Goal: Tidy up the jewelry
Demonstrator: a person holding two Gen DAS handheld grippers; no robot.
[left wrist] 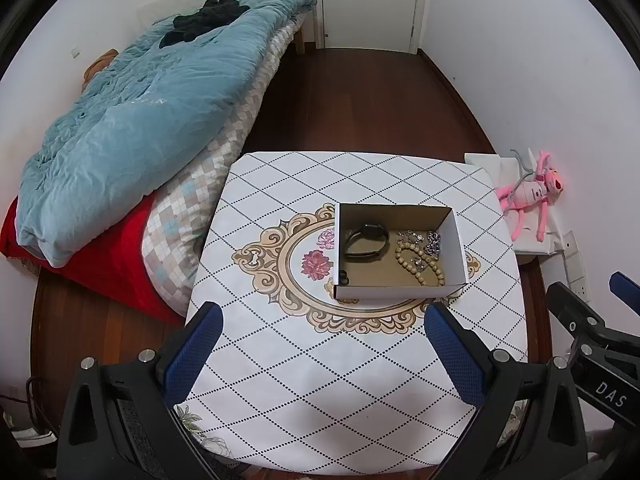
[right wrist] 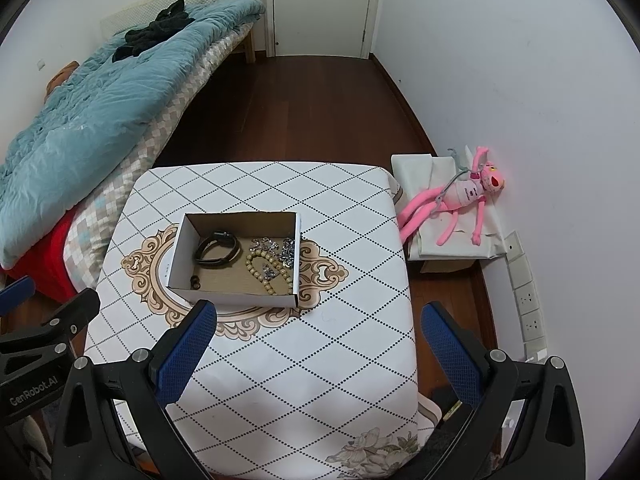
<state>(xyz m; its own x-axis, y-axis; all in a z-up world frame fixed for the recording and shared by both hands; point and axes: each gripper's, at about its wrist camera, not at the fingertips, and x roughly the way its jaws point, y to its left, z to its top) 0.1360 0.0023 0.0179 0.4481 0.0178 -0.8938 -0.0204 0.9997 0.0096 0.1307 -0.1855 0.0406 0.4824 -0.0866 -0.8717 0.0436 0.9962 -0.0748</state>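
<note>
Nearest the cameras, both tools are hanging above the near part of the table (right wrist: 280, 380) with nothing in them. The left gripper (left wrist: 322, 320) is holding its blue fingers wide apart, and the right gripper (right wrist: 318, 316) is doing the same.

Just past the fingertips, the open cardboard box (right wrist: 236, 300) is sitting on the patterned cloth, its long side running left to right across both views. In the left wrist view it is lying ahead and slightly to the right; in the right wrist view it is lying ahead and to the left, so it is sitting between the two tools, with neither clearly nearer.

Inside, a black wristband (right wrist: 218, 254) is curling in the left half, two small dark rings (right wrist: 195, 282) are lying by the near left corner, a string of tan beads (right wrist: 267, 268) is looping through the right half, and a silvery chain (right wrist: 286, 250) is bunching against the right wall, touching the beads. Everything seems to be in the box already, so sorting may be nearly done.

Farther off, a bed with a blue quilt (left wrist: 132, 120) is lying left, and a pink plush toy (right wrist: 456, 200) right.
</note>
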